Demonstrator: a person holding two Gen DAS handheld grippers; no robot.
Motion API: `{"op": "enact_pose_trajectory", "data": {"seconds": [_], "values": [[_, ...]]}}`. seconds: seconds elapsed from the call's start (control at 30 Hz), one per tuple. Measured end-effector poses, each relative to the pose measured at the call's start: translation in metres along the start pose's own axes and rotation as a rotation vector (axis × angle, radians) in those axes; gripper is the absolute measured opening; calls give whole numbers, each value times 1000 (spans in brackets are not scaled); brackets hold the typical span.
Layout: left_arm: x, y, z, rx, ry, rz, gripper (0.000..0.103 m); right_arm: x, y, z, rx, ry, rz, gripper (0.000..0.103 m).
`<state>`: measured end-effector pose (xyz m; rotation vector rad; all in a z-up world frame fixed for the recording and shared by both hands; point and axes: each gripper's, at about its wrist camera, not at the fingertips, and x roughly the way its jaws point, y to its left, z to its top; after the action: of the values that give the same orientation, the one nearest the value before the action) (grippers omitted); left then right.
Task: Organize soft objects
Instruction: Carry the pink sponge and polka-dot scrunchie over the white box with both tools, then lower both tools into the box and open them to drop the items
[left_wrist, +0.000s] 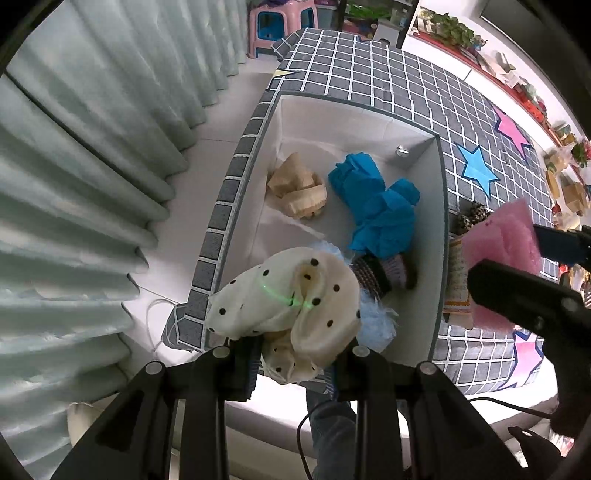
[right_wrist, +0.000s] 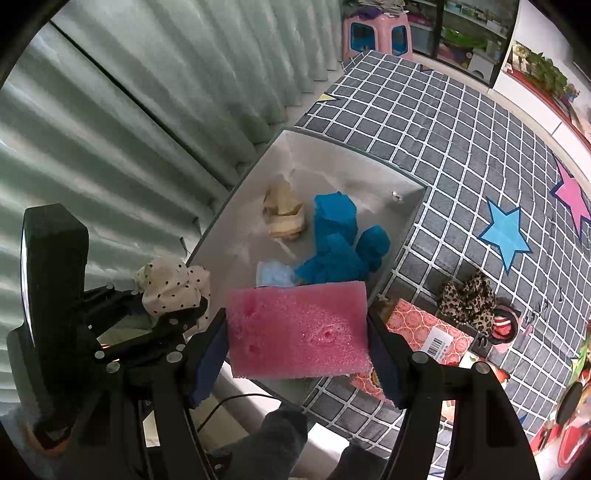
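My left tool is pinching a cream polka-dot cloth, held above the near end of the grey storage box. My right tool is clamped on a pink sponge block, poised over the box's near rim.

Already in the box: a beige cloth bundle, a blue cloth, a pale blue fluffy item and a dark knitted piece.

Outstanding on the bed, a grid-patterned cover with stars: a leopard-print fabric item and a red patterned packet, both just beside the box.

Assessment: task well advanced. Two items in hand await release into the box; at least the leopard-print piece is not yet collected. Whether the packet counts as soft I cannot tell.
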<state>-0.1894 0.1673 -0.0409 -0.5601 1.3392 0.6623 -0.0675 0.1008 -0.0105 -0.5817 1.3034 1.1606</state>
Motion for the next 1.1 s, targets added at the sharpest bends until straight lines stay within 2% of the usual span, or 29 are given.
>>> {"op": "enact_pose_trajectory", "data": {"seconds": [0.67, 0.77, 0.83, 0.9, 0.93, 0.97, 1.0, 1.07, 1.1], "values": [[19, 5, 4, -24, 24, -21, 32, 26, -2, 15, -12, 49, 14, 71], [18, 3, 5, -18, 12, -43, 51, 31, -4, 17, -4, 60, 25, 71], [17, 3, 7, -14, 2, -45, 75, 33, -5, 18, -1, 62, 33, 71], [15, 4, 8, -18, -9, -54, 82, 34, -5, 19, 6, 65, 45, 74], [15, 5, 8, -26, -7, -63, 82, 34, -6, 20, 10, 67, 52, 81], [16, 6, 9, -33, -5, -73, 83, 35, -6, 21, 14, 67, 57, 97], [16, 7, 10, -40, -6, -84, 87, 34, -7, 21, 22, 60, 57, 102], [15, 11, 12, -59, -7, -102, 95, 31, -9, 22, 31, 49, 62, 102], [14, 13, 13, -69, -5, -111, 102, 30, -10, 22, 34, 46, 63, 102]]}}
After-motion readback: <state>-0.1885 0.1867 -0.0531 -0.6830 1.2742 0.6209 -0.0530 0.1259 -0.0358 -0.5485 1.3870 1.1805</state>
